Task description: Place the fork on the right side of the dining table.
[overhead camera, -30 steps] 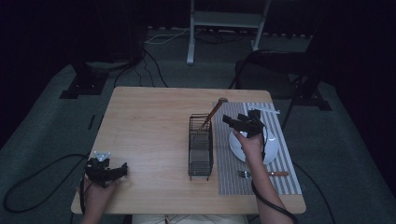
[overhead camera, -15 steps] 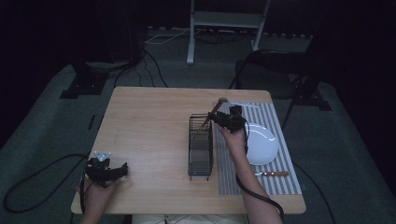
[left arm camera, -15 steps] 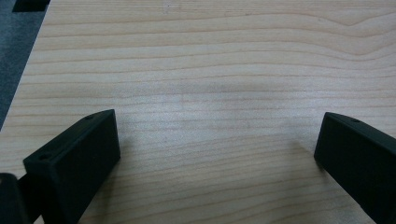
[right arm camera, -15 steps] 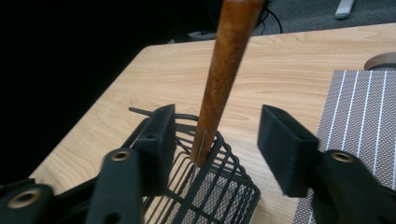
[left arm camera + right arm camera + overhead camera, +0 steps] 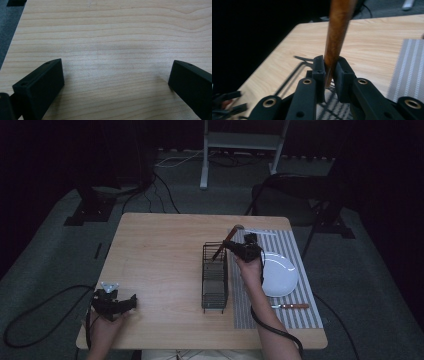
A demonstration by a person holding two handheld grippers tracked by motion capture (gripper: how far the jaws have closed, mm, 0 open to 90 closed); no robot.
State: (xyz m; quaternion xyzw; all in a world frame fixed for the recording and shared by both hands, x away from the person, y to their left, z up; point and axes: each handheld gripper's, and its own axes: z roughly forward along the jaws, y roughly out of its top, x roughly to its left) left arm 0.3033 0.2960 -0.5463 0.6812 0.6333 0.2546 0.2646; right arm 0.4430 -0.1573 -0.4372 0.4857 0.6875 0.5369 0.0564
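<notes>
Wooden handle (image 5: pixel 337 37) clamped between the right hand-held gripper (image 5: pixel 329 72) jaws — just closed

Wooden handle (image 5: pixel 338 32) cut off by top edge in right gripper view; its lower end hidden between the tool's pads. Utensil head unseen.

gripper (image 5: pixel 329 75) clamping wooden handle (image 5: pixel 338 27), table (image 5: pixel 372 47)
</notes>
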